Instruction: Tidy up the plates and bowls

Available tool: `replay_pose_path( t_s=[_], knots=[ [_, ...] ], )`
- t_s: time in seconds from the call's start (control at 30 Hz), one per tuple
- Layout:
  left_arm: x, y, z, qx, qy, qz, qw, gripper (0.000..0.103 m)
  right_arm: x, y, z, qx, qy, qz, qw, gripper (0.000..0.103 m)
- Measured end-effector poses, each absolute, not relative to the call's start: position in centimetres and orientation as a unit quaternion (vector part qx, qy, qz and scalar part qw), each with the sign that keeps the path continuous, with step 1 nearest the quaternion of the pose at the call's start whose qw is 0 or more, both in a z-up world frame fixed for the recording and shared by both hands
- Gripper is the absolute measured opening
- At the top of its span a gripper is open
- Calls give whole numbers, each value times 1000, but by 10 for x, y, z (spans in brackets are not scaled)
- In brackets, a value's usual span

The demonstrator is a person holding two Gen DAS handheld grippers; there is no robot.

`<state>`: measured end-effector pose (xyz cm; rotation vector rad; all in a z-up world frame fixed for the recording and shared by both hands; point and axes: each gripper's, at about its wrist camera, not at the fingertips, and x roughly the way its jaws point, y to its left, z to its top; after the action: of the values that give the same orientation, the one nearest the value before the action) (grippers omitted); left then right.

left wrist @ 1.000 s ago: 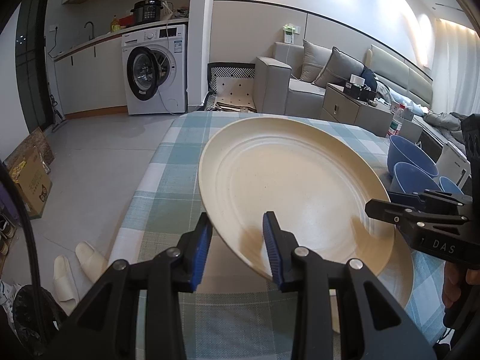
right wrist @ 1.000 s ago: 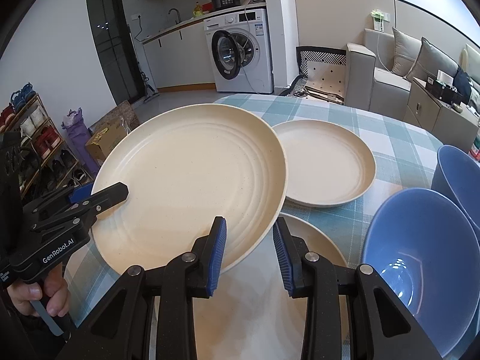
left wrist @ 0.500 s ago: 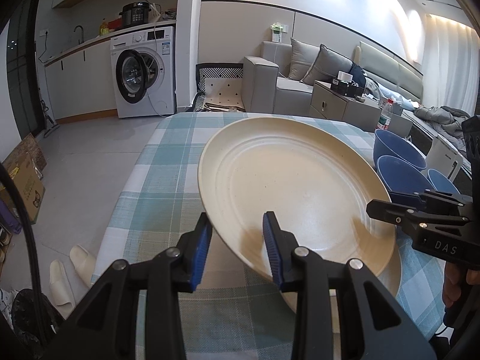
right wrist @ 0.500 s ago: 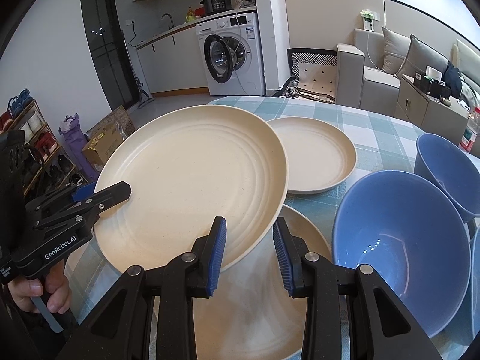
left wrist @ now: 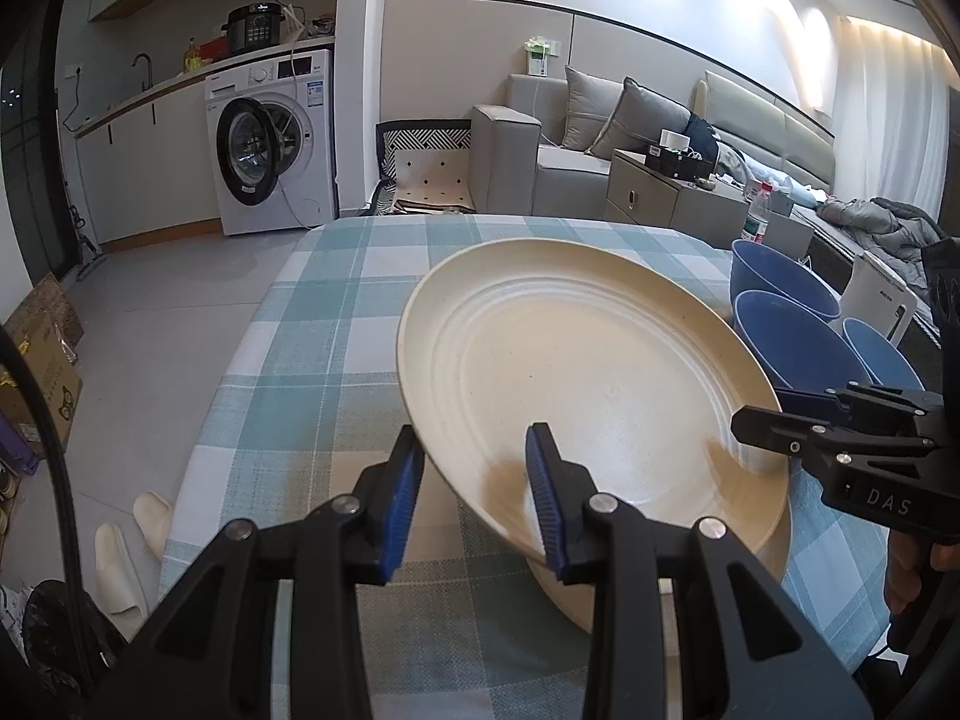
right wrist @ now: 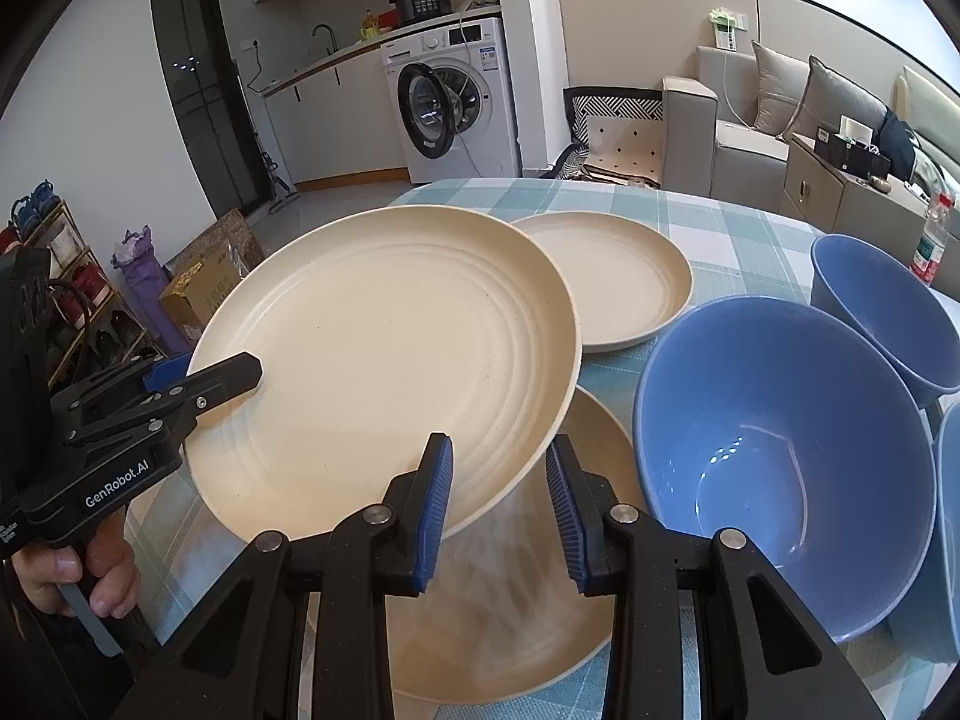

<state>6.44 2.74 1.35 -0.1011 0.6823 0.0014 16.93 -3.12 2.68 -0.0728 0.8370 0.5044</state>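
A large cream plate (left wrist: 588, 372) (right wrist: 384, 360) hangs tilted above the checked table. My left gripper (left wrist: 474, 450) is shut on its near-left rim, and in the right wrist view it shows at the plate's left edge (right wrist: 240, 369). On the plate's other side my right gripper (right wrist: 501, 450) is shut on the rim, and the left wrist view shows it at the right (left wrist: 774, 414). A second cream plate (right wrist: 510, 630) (left wrist: 600, 600) lies on the table right under the held one. Farther back lies a third cream plate (right wrist: 618, 288).
Three blue bowls stand on the right of the table: a big near one (right wrist: 780, 468) (left wrist: 798, 342), one behind it (right wrist: 882, 312) (left wrist: 780, 288), and one at the right edge (right wrist: 951, 510) (left wrist: 882, 348). The tablecloth (left wrist: 336, 324) lies bare to the left. Slippers (left wrist: 114, 558) lie on the floor.
Both grippers keep their hold on the plate. The plate and the right gripper have shifted a little toward the blue bowls, which now sit closer to the middle of the right wrist view.
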Motion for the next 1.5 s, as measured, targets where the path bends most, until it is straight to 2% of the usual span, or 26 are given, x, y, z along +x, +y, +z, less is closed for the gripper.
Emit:
replay_pose_path(
  t_s=[1.5],
  knots=[
    [62,-5,-14,-19,375,-18,927,35,151,-58,1,-34,421,217,880,34]
  ],
)
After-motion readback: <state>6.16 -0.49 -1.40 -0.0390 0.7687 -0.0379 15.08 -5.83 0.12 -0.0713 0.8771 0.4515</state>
